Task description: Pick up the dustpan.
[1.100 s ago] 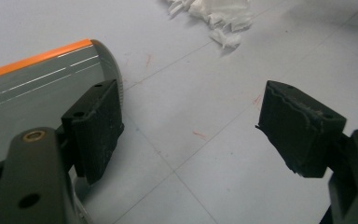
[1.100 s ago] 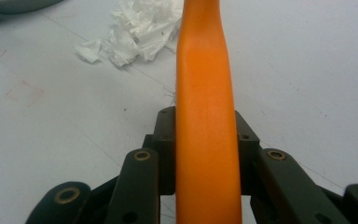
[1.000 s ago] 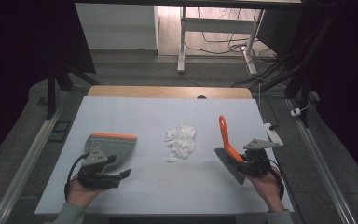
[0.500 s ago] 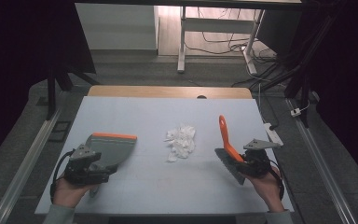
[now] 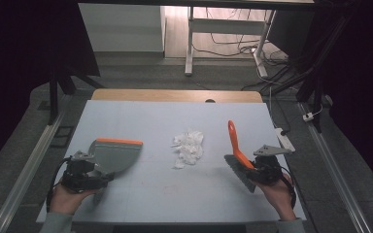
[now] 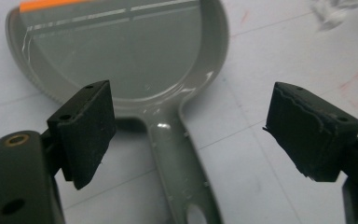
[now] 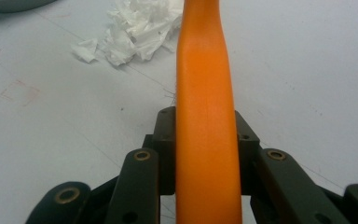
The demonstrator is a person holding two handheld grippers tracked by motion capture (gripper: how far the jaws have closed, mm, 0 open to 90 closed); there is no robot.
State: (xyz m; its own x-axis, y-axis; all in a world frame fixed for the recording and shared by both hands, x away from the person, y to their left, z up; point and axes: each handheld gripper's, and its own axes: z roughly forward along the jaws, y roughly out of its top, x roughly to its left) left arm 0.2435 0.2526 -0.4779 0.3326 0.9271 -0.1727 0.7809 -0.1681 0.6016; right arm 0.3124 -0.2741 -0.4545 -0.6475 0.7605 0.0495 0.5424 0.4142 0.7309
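Left gripper [image 6: 189,135] agape over dustpan handle [image 6: 179,163]

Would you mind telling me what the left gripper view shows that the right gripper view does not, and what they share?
Left gripper view alone: the left hand-held gripper with its jaws wide apart, having just been opening, astride the grey dustpan handle without pressing it, plus the pan's orange lip.

Right gripper view alone: the right hand-held gripper clamped on the brush's orange handle.

Both: the torn white paper scraps and the pale blue tabletop.
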